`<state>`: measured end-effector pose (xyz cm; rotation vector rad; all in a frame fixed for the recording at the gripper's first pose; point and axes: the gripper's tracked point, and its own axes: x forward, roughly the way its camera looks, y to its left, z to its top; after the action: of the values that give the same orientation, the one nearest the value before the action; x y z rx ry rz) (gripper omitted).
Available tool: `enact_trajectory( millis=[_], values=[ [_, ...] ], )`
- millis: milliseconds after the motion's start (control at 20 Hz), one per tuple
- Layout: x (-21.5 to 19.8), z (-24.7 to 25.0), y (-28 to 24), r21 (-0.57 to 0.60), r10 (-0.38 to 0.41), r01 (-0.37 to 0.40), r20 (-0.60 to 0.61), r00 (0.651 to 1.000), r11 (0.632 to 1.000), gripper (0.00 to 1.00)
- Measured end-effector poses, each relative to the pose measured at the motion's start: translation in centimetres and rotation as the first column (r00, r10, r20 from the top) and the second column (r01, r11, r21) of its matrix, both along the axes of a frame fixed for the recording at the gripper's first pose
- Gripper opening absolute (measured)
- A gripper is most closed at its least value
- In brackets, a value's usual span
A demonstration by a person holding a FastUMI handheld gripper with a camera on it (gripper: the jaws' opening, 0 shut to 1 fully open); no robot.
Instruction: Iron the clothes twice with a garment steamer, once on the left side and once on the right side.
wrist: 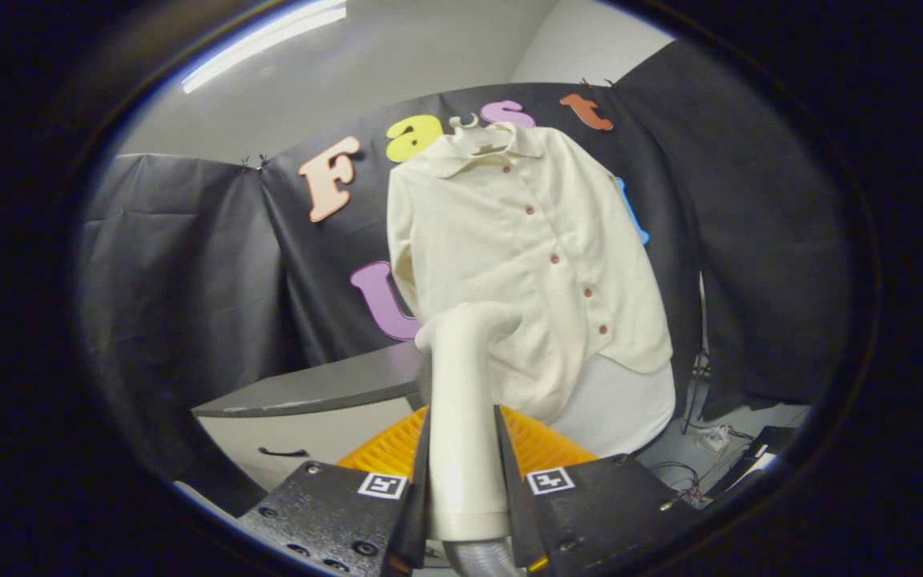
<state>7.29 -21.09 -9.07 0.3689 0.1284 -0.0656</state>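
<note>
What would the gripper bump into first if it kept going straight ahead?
Probably the cream shirt. The gripper is shut on the steamer, whose head already sits at the shirt's lower part, so that would meet the cloth first; depth is hard to judge.

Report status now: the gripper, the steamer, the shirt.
Gripper shut on white plastic steamer handle. Steamer head at lower left panel of cream buttoned shirt on hanger. Nothing in the way.

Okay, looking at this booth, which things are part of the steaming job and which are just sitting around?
Part of the job:
- steamer, clamped between the gripper fingers, head up against the shirt's lower front
- shirt, hanging on a hanger

Just lying about:
- orange basket, beyond the fingers
- grey table
- cables on the floor
</note>
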Motion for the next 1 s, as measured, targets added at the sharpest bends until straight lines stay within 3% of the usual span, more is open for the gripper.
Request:
enact_trajectory(
  millis=[300, 550, 750, 1000],
  values=[
    [-3.1, 3.6, 9.8, -0.196, 0.039, -0.032, 0.031, 0.999, 0.980, 0.40],
    [-5.0, 3.4, 15.9, -0.149, 0.092, -0.092, -0.006, 0.996, 0.985, 0.40],
    [-5.4, 3.8, 17.8, -0.217, 0.056, -0.060, -0.023, 0.998, 0.974, 0.40],
    [-5.2, 4.6, 21.1, -0.266, 0.109, -0.109, -0.018, 0.994, 0.958, 0.40]
  ],
)
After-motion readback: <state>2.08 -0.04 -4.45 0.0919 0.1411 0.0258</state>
